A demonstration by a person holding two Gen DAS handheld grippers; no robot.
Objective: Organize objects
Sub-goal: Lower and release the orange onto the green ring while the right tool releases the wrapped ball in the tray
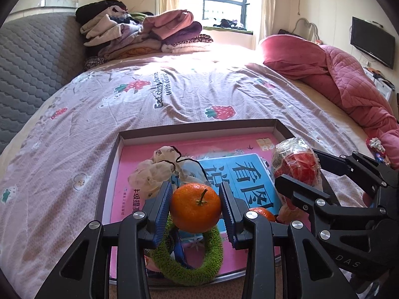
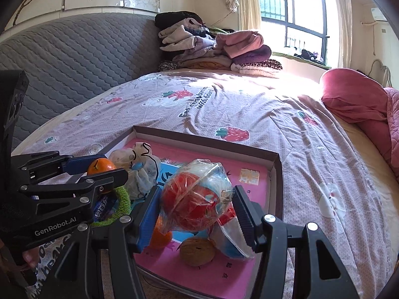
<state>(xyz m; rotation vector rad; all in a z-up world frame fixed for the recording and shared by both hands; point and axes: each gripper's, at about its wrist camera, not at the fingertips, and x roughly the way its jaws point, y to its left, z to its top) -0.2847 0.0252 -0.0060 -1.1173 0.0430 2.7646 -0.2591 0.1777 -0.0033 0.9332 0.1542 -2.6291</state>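
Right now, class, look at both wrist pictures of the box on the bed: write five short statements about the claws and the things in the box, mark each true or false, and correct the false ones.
1. The left claw grips an orange. True.
2. The right claw holds a walnut. False: it grips a plastic snack bag; the walnut lies loose in the box.
3. A green fuzzy ring lies in the box below the held orange. True.
4. The box stands on a wooden table. False: it rests on the bed sheet.
5. A second orange is in the box. True.
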